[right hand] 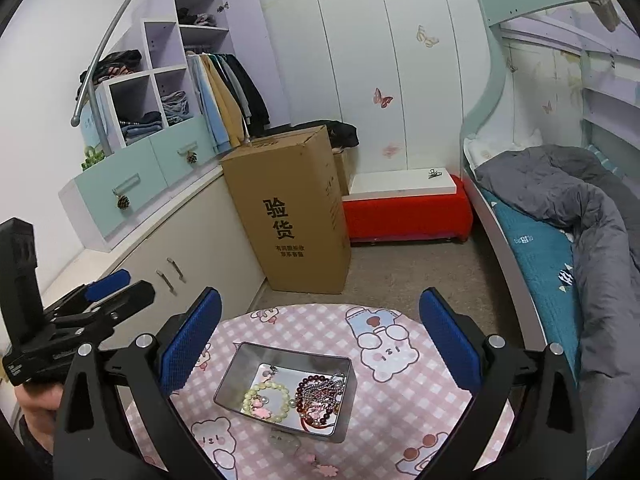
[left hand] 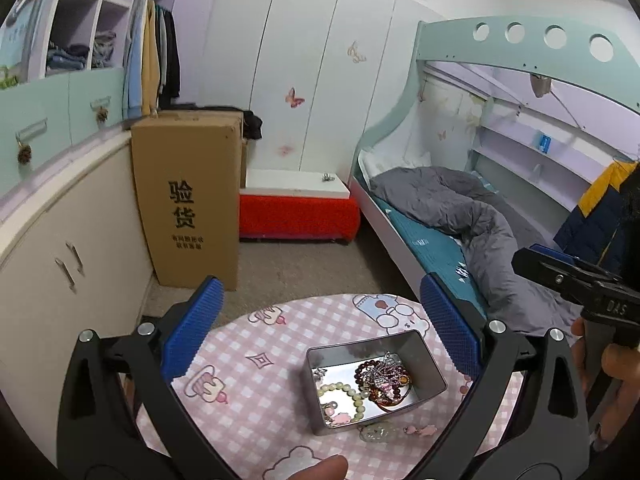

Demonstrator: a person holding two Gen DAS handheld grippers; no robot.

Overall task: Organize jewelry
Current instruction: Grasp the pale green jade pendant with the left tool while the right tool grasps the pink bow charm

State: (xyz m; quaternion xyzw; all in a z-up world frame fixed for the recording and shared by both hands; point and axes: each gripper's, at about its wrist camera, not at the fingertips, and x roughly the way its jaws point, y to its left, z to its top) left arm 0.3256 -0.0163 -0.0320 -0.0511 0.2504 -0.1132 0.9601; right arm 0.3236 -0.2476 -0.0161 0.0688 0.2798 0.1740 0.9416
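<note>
A shiny metal tin (left hand: 432, 364) (right hand: 236, 372) stands on the round table with a pink checked cloth (left hand: 240, 364) (right hand: 404, 396). Inside lie a pale green bead bracelet (left hand: 340, 390) (right hand: 266, 390), a dark red bead bracelet (left hand: 366, 368) (right hand: 310, 382) and a silver chain tangle (left hand: 386, 368) (right hand: 324, 394). A pale pendant (left hand: 376, 434) (right hand: 284, 442) and a pink charm piece (left hand: 420, 430) (right hand: 320, 468) lie on the cloth in front of the tin. My left gripper (left hand: 320, 320) is open and empty above the tin. My right gripper (right hand: 320, 328) is open and empty above it too.
A tall cardboard box (left hand: 188, 200) (right hand: 292, 208) stands on the floor behind the table. A red bench with white top (left hand: 296, 208) (right hand: 404, 204) is beside it. A bed with grey duvet (left hand: 460, 208) (right hand: 580, 208) runs along the right, cabinets (left hand: 60, 248) (right hand: 192, 248) along the left.
</note>
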